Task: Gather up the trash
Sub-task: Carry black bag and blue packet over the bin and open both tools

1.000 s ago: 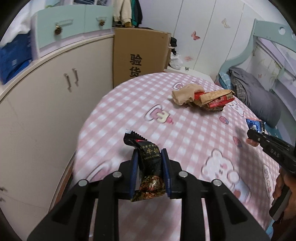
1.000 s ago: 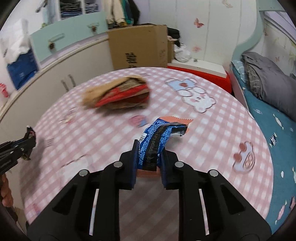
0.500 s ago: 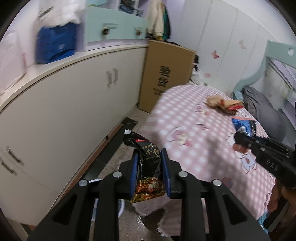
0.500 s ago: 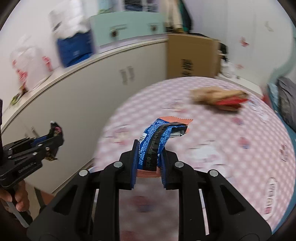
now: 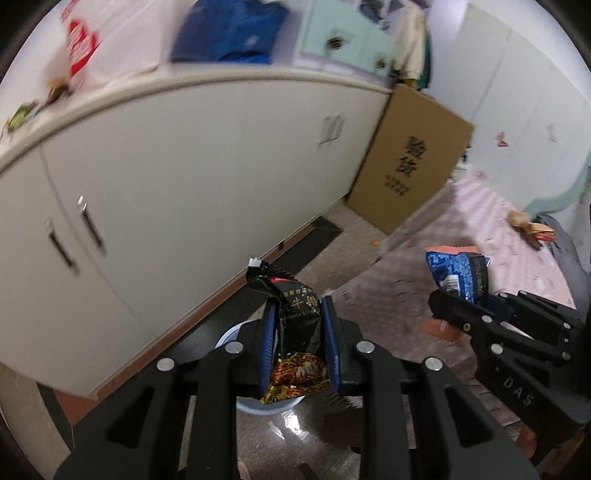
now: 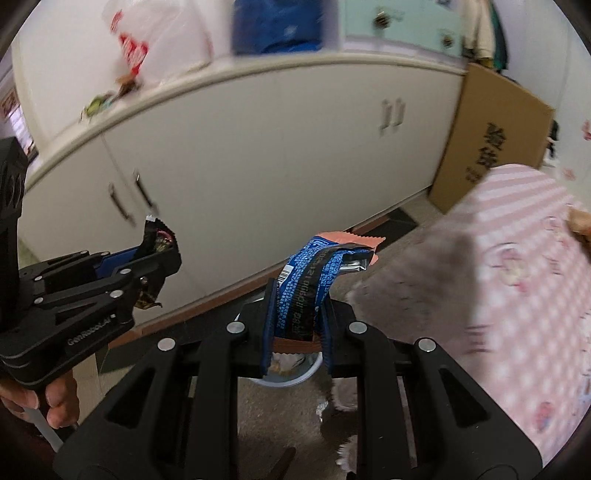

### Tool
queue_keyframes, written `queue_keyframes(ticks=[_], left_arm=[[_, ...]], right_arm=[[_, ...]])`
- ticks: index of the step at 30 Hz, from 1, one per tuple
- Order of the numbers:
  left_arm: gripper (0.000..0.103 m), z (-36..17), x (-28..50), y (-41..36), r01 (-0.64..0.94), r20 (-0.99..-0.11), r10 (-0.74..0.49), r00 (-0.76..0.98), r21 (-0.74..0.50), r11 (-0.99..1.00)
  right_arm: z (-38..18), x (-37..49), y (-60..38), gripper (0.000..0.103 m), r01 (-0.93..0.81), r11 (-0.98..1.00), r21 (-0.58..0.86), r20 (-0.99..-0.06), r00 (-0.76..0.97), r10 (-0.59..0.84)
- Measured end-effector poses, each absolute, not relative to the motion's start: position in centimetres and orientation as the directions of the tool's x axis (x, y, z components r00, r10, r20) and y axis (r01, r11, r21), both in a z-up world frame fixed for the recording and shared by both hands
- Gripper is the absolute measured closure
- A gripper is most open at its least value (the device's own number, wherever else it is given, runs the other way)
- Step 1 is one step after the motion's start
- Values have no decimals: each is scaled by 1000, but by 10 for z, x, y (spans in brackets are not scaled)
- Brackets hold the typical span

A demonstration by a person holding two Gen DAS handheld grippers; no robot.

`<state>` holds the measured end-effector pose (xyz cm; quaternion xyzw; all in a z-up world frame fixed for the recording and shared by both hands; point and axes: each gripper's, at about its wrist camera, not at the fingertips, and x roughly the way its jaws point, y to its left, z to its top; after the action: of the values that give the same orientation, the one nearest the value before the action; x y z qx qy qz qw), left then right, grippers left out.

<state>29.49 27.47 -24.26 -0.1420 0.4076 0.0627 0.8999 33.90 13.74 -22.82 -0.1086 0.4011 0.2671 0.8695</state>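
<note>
My left gripper (image 5: 298,343) is shut on a black snack wrapper (image 5: 295,325) and holds it above a pale blue bin (image 5: 225,336) on the floor. My right gripper (image 6: 295,325) is shut on a blue wrapper (image 6: 314,280) with an orange edge, over the same bin (image 6: 291,376). The right gripper with the blue wrapper (image 5: 458,273) also shows at the right of the left wrist view. The left gripper with the black wrapper (image 6: 157,236) shows at the left of the right wrist view. More wrappers (image 5: 532,230) lie far off on the pink checked table (image 5: 480,221).
A long white cabinet (image 5: 184,166) with handles runs along the left. A cardboard box (image 5: 410,162) leans against it at the far end. Bags (image 5: 229,33) lie on the cabinet top. The table's edge (image 6: 517,277) is close on the right.
Both grippers have swung left, away from the table and down toward the floor, each still holding its wrapper. The bin has come into view beneath them.
</note>
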Motion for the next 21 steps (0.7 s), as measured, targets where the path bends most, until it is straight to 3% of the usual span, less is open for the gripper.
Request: queue_keyframes(ticks=[21], left_arm=[[78, -457, 358, 291, -356, -921, -78, 382, -225, 907]], right_arm=[[-437, 406, 178, 83, -490, 868, 82, -931, 272, 242]])
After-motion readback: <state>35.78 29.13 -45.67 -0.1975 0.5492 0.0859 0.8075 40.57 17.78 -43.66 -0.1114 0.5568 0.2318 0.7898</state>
